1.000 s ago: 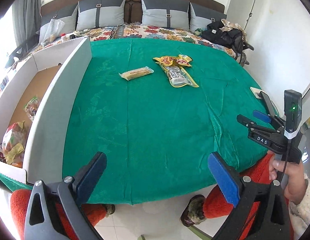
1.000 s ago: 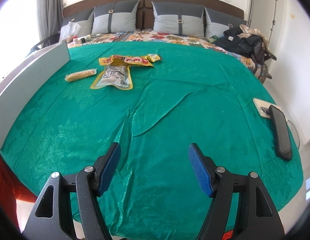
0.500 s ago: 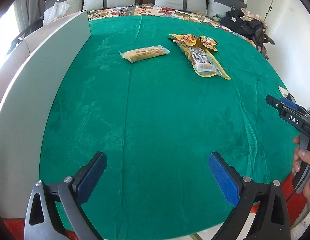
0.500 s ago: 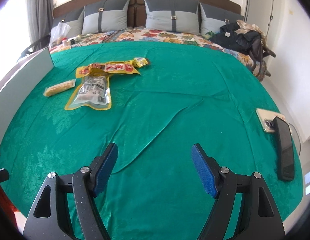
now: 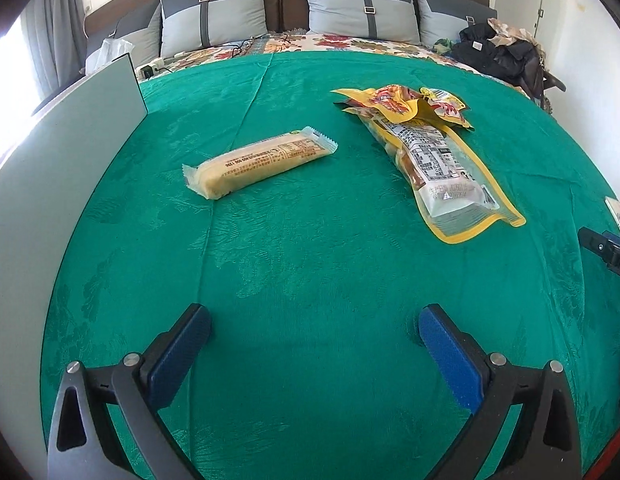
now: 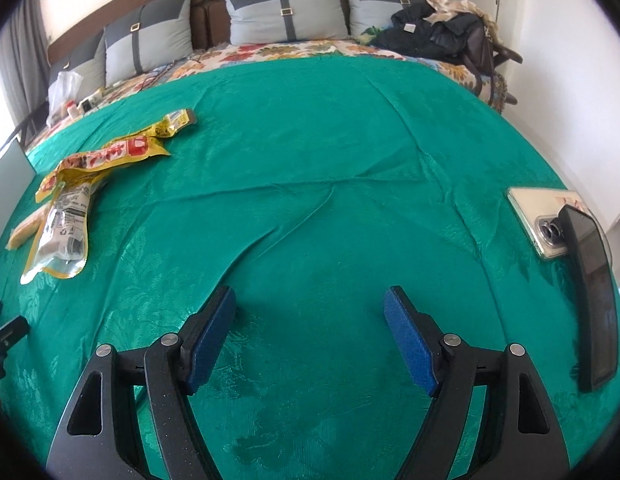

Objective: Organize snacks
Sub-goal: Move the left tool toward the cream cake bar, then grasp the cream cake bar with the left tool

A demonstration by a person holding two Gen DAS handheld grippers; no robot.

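A long yellow wrapped snack bar (image 5: 258, 162) lies on the green cloth ahead of my left gripper (image 5: 313, 320), which is open and empty. To its right lies a clear pouch with a yellow border (image 5: 441, 164), with yellow and red packets (image 5: 405, 104) at its far end. In the right wrist view the pouch (image 6: 64, 228), the packets (image 6: 118, 152) and part of the bar (image 6: 24, 232) lie at the far left. My right gripper (image 6: 310, 300) is open and empty over bare cloth.
The white wall of a cardboard box (image 5: 50, 168) stands along the left edge. Two phones (image 6: 569, 248) lie at the right edge of the cloth. Pillows (image 5: 361, 8) and a dark bag (image 5: 501, 52) are at the back.
My left gripper has moved forward over the cloth towards the snack bar, which now looks much closer. My right gripper has moved forward and turned right, so the snacks sit further left.
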